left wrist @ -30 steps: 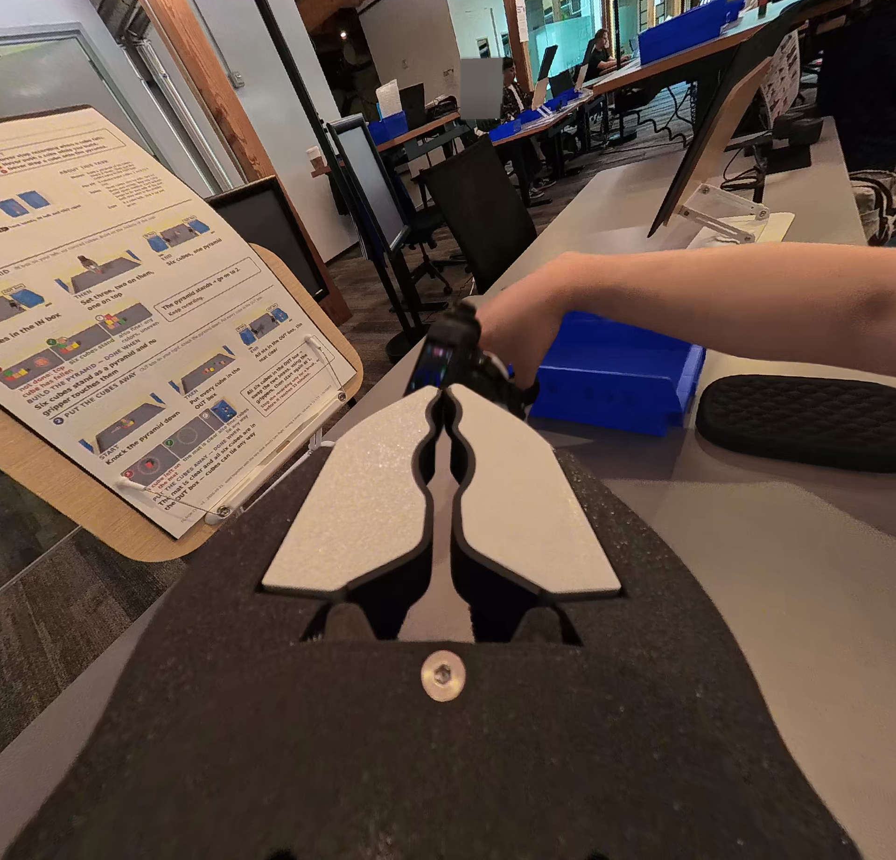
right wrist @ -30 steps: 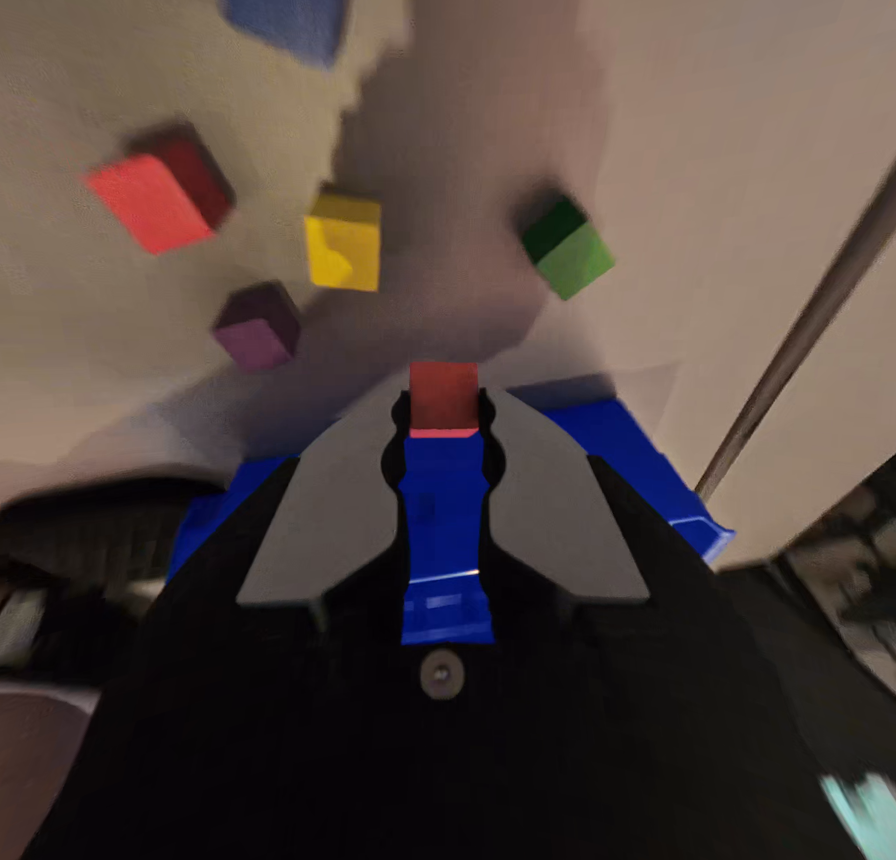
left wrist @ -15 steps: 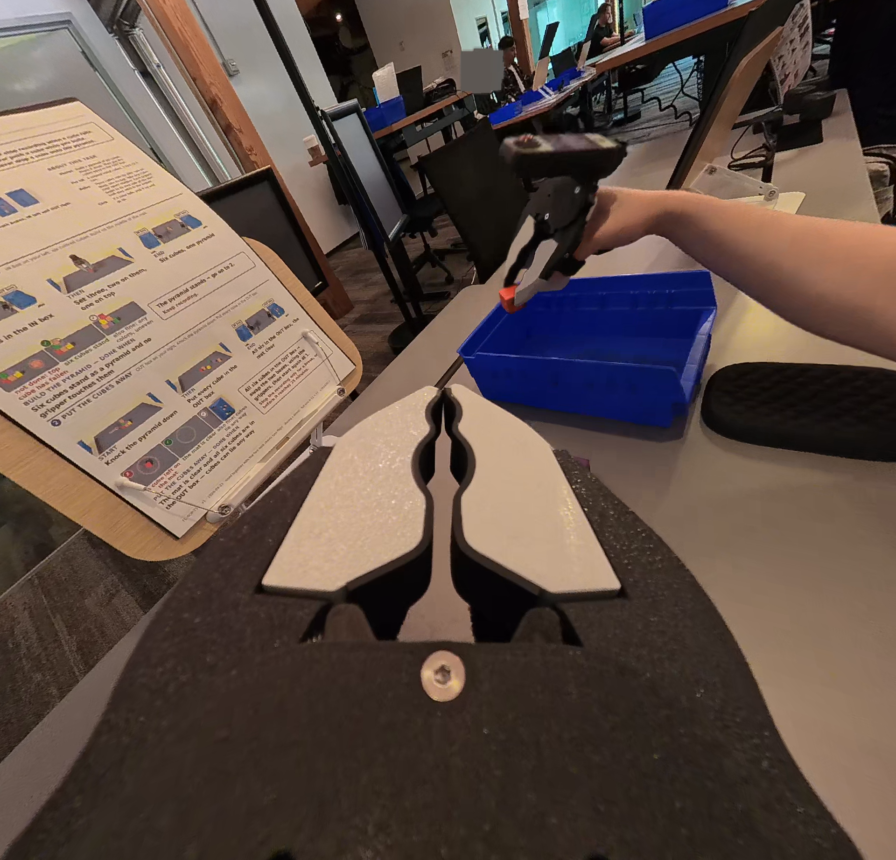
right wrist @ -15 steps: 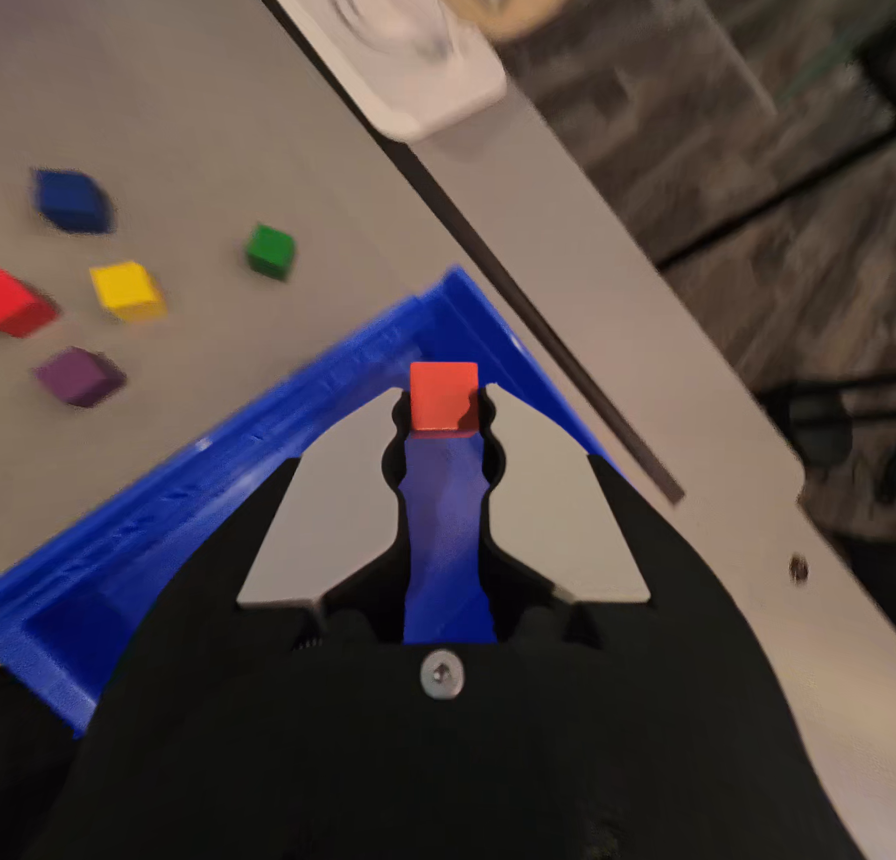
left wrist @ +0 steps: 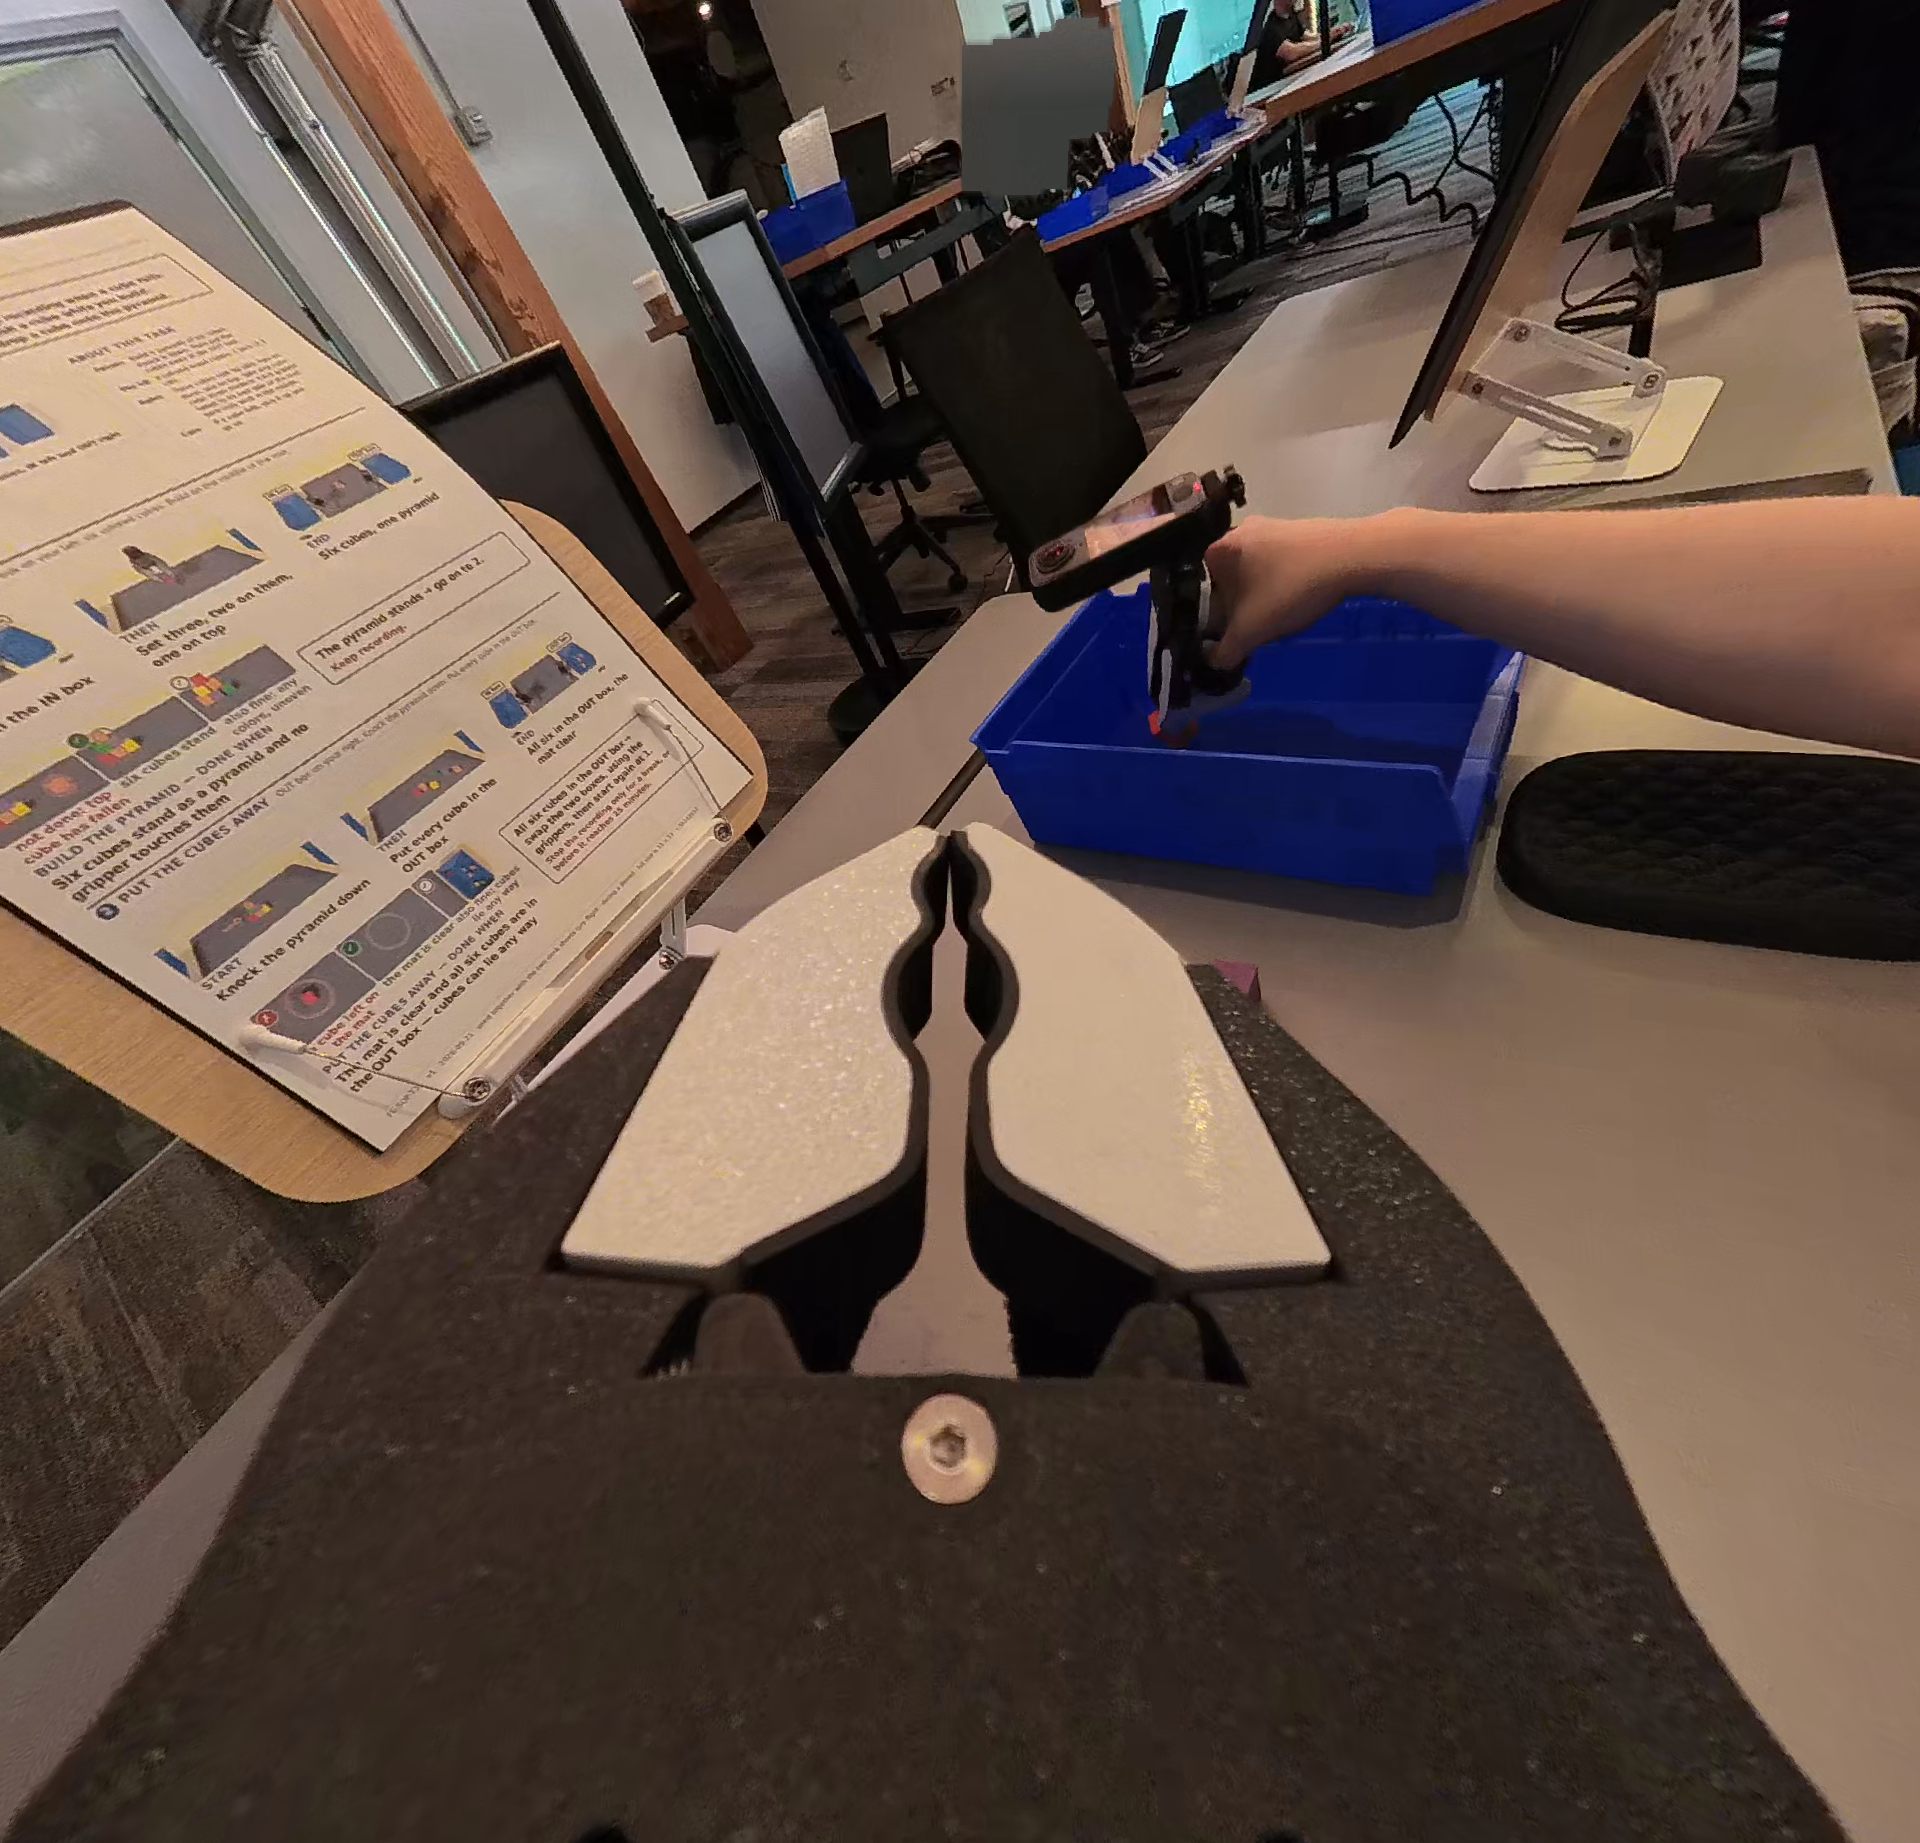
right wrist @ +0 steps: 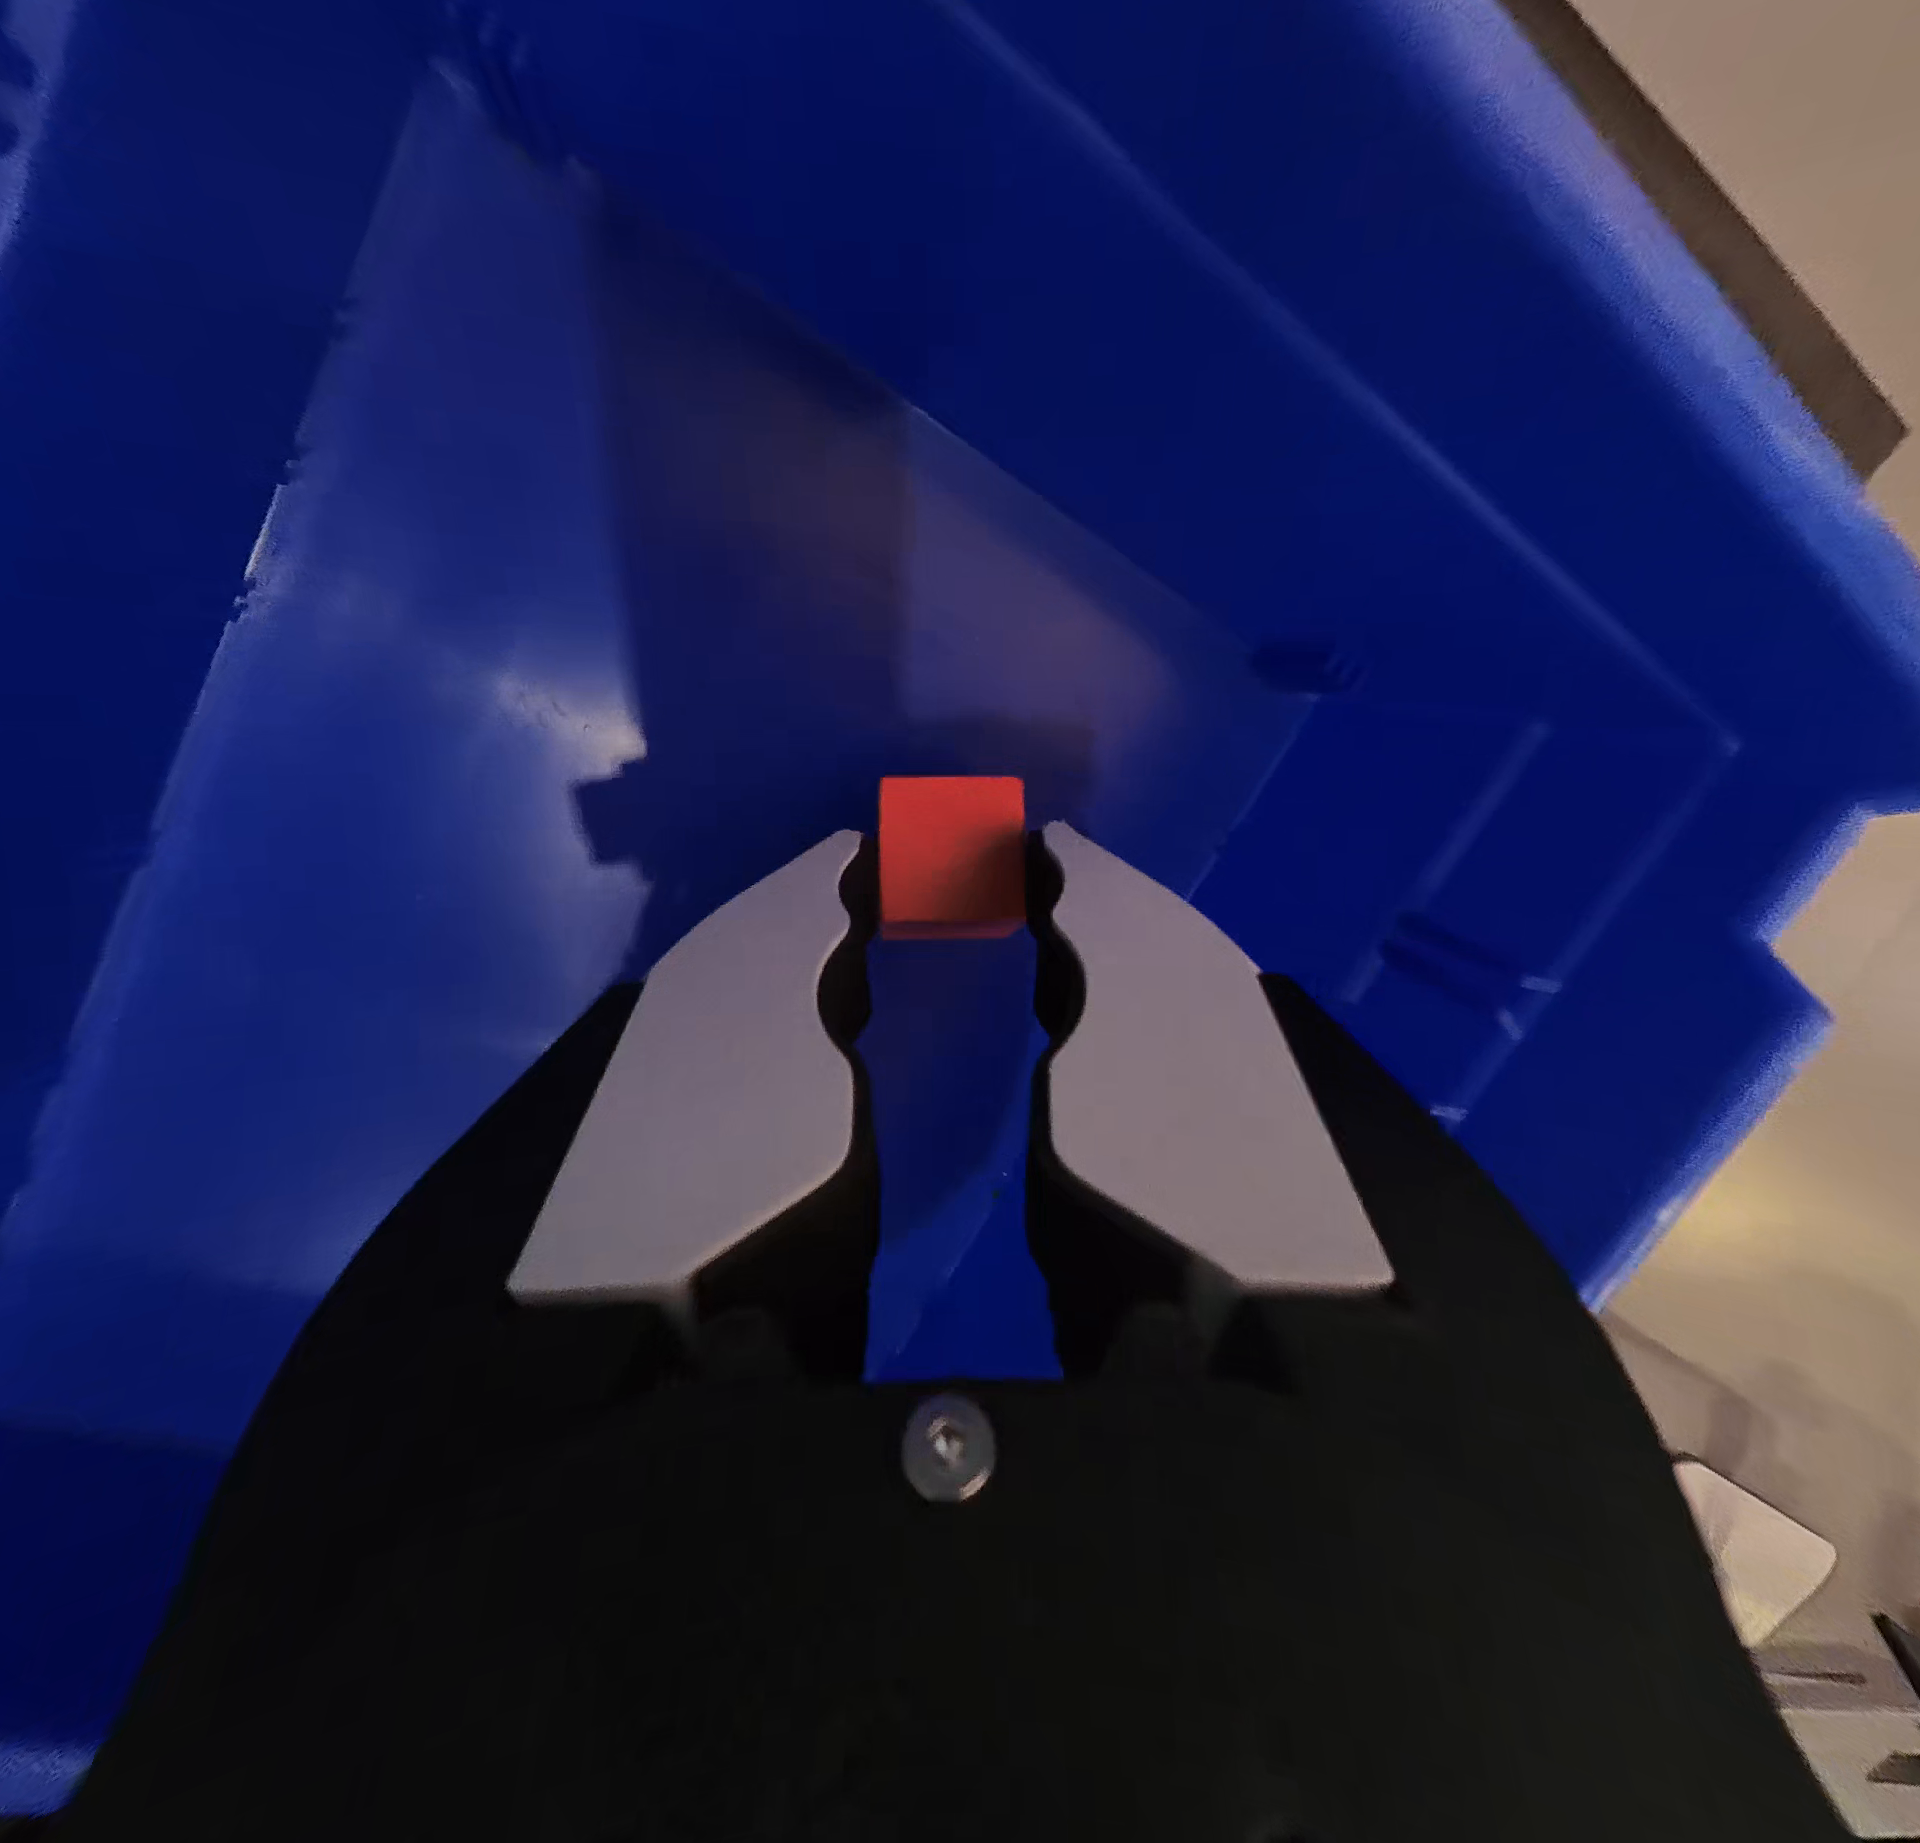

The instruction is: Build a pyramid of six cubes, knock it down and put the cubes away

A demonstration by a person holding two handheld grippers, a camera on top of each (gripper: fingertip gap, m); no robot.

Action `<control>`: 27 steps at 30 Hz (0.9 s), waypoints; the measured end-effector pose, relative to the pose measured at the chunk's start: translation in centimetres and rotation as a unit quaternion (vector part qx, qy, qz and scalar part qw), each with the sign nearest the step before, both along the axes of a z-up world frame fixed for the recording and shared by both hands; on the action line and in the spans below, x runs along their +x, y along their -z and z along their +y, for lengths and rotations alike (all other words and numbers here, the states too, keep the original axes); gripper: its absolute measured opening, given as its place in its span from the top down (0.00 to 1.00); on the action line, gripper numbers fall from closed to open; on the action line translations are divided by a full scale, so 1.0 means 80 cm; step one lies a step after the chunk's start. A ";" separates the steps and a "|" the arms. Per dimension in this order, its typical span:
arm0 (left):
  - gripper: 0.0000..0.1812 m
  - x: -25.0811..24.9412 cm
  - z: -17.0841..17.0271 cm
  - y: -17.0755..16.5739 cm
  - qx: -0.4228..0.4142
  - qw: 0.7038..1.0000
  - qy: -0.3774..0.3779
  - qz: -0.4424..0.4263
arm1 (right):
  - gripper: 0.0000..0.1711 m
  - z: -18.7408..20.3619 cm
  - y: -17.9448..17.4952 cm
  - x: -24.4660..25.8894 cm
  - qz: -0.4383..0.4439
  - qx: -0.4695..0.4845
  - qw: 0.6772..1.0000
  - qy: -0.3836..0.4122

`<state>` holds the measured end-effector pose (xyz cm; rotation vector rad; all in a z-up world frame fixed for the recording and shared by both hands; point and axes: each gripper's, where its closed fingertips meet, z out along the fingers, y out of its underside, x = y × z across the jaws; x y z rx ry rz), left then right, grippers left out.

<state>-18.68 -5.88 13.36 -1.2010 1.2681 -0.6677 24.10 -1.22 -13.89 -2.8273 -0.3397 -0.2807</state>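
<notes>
My right gripper (right wrist: 951, 843) dips low inside the blue bin (right wrist: 1351, 422), jaws pinching the red cube (right wrist: 948, 851) so it lands softly when dropped, while my left gripper (left wrist: 951, 848) idles over the bench, jaws closed, empty.

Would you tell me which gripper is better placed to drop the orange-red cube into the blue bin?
Right. The right gripper already holds the orange-red cube between its fingertips, lowered inside the blue bin. The left gripper is shut, holds nothing, and sits back from the bin.
</notes>
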 end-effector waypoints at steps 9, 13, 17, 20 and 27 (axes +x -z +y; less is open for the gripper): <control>1.00 0.000 -0.003 0.001 0.002 1.000 0.003 0.005 | 0.82 -0.010 0.002 -0.001 0.034 0.008 0.999 0.014; 1.00 -0.002 -0.004 -0.002 0.001 1.000 0.004 0.001 | 0.82 0.008 -0.053 -0.015 0.035 0.095 0.995 0.002; 1.00 -0.003 -0.002 -0.001 0.003 1.000 0.001 0.003 | 0.78 0.047 -0.162 -0.097 0.050 0.250 0.964 -0.077; 1.00 -0.002 0.000 0.001 0.000 1.000 -0.002 0.007 | 0.78 0.060 -0.186 -0.199 0.128 0.243 0.946 -0.173; 1.00 -0.003 -0.004 0.004 -0.001 1.000 0.000 0.013 | 0.77 0.103 -0.083 -0.270 0.160 0.064 0.978 -0.114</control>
